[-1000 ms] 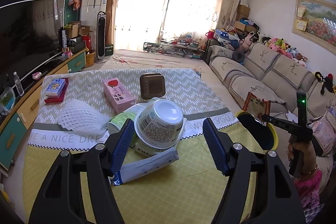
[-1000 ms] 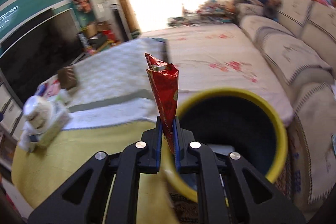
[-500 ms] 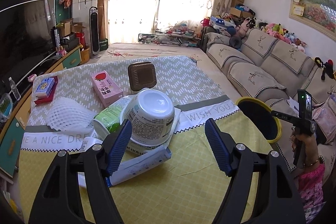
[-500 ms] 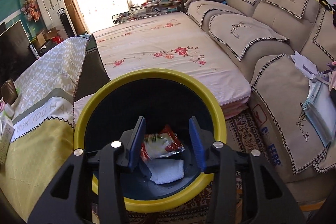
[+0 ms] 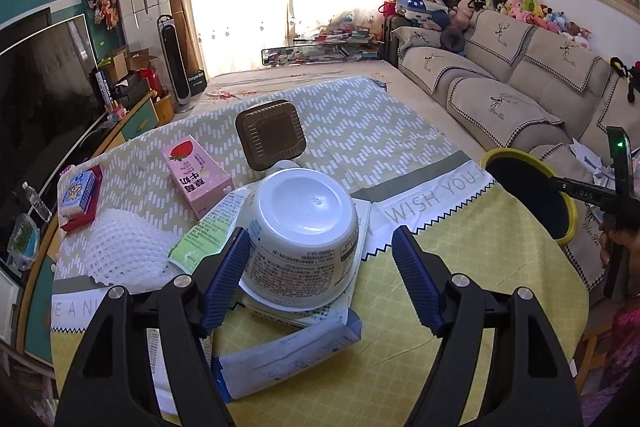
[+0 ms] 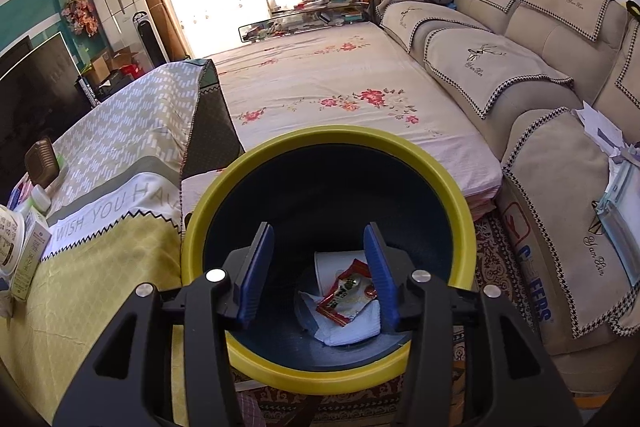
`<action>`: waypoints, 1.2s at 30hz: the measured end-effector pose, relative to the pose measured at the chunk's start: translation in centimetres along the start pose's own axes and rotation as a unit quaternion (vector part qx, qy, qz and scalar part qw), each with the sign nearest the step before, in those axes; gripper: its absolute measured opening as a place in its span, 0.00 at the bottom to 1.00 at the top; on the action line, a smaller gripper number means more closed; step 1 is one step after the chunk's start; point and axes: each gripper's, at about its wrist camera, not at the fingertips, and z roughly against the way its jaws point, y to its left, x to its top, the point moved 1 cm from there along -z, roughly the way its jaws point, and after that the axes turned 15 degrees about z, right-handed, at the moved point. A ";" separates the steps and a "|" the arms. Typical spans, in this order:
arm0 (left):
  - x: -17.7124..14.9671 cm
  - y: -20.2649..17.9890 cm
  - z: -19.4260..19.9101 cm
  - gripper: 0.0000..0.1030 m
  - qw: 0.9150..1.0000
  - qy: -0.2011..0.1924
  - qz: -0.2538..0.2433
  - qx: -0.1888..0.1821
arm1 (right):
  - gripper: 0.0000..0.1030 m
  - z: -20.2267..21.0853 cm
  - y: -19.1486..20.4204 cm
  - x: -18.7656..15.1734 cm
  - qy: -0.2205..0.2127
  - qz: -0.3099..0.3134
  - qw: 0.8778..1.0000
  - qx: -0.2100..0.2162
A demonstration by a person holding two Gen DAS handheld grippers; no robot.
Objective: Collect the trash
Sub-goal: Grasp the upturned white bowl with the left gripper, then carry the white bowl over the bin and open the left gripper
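Two grippers with jaws apart, right gripper (image 6: 318, 267) just opening wider over the yellow bin (image 6: 256, 163), red wrapper (image 6: 346, 293) lying inside the bin below its fingers, left gripper (image 5: 320, 267) opening wider around the upside-down white bowl (image 5: 304, 231), not touching it.

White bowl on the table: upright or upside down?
Upside down. The white bowl shows its flat base on top, its rim down on the packets beneath it.
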 end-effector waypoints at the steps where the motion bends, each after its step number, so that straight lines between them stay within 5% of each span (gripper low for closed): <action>1: 0.1 0.0 -0.3 0.73 1.000 0.000 -0.003 0.003 | 0.44 0.0 0.1 0.0 0.000 0.001 1.000 0.001; 19: 0.9 0.1 -4.2 0.77 0.999 0.009 -0.040 0.034 | 0.48 -1.4 0.8 -0.3 0.017 0.006 1.000 0.018; 36: 1.4 -0.2 -2.7 0.77 0.998 -0.022 -0.045 0.034 | 0.49 -1.4 1.0 -0.2 0.016 0.008 1.000 0.022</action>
